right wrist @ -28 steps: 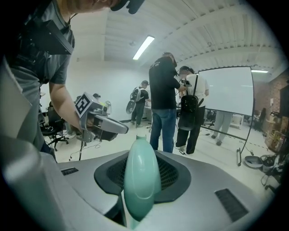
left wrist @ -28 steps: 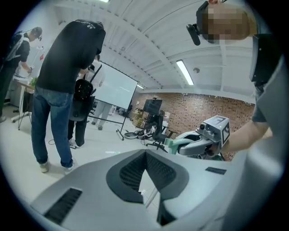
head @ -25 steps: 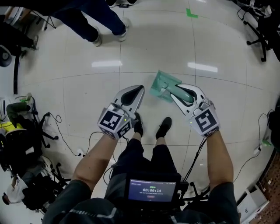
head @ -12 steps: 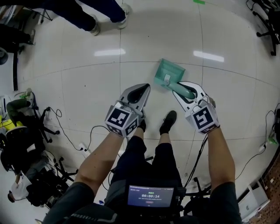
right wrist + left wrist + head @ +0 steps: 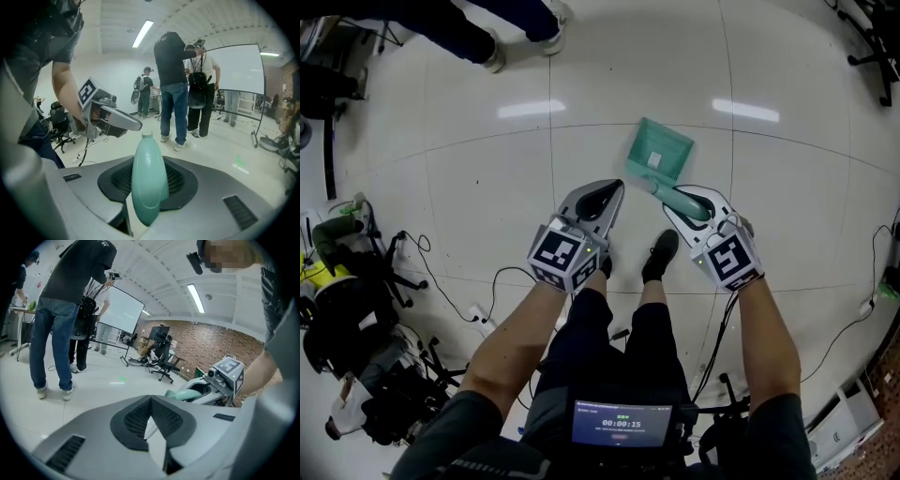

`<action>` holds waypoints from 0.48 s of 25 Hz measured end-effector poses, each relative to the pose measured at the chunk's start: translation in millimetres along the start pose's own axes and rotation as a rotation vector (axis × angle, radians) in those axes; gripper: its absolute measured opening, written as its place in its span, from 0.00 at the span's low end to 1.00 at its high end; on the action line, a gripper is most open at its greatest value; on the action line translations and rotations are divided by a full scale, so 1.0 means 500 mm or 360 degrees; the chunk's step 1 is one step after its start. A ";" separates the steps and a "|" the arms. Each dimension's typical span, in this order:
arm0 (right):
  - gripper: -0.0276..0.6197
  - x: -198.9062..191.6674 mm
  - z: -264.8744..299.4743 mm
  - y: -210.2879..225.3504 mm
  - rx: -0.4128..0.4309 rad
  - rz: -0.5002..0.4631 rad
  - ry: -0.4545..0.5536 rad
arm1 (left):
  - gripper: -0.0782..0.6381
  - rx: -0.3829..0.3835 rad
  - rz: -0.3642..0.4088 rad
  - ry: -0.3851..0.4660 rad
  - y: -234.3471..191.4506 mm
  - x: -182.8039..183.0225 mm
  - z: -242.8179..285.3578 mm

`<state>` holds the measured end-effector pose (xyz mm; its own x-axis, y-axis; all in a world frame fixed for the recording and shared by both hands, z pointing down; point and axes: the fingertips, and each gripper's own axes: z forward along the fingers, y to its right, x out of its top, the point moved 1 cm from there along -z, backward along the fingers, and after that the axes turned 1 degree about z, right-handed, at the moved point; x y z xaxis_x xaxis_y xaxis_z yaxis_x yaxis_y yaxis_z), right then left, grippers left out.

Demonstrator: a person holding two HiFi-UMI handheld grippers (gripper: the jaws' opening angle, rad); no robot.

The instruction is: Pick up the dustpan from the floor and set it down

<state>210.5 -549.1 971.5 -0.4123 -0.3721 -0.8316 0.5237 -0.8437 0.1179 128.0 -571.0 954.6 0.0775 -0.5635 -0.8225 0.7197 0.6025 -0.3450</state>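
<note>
At the far left of the head view, a tangle of black cables and dark equipment is lying on the pale tiled floor, and a bystander in dark trousers is standing at the far left edge. Nearer the middle, the left gripper is hanging just above the wearer's shoes, pointing away and downward. In its own view its two dark pads are meeting at the tip with nothing between them, so it is closed and carrying nothing. Its marker cube is sitting toward the wearer. To the right of it, the teal dustpan is lying out beyond the wearer's feet, with its open pan toward the far side and its rounded handle pointing back toward the wearer. Whether the pan is touching the floor cannot be told. The right gripper is clamping that handle: in the right gripper view the handle is standing up between the pads, which are pressing on it from both sides. At the far right edge, an office chair base is standing well apart from everything else.
</note>
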 end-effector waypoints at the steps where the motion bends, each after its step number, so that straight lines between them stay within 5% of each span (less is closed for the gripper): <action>1: 0.25 -0.005 -0.001 -0.007 0.0003 0.0030 -0.0003 | 0.16 -0.0006 0.0001 -0.0003 0.005 -0.001 0.002; 12: 0.33 -0.003 -0.046 -0.071 -0.0022 0.0136 -0.0081 | 0.16 -0.0050 0.0009 -0.0008 0.063 0.051 -0.035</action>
<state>209.7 -509.5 956.0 -0.4027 -0.4618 -0.7903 0.5686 -0.8028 0.1794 140.5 -556.4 915.0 0.0850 -0.5627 -0.8223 0.6973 0.6231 -0.3543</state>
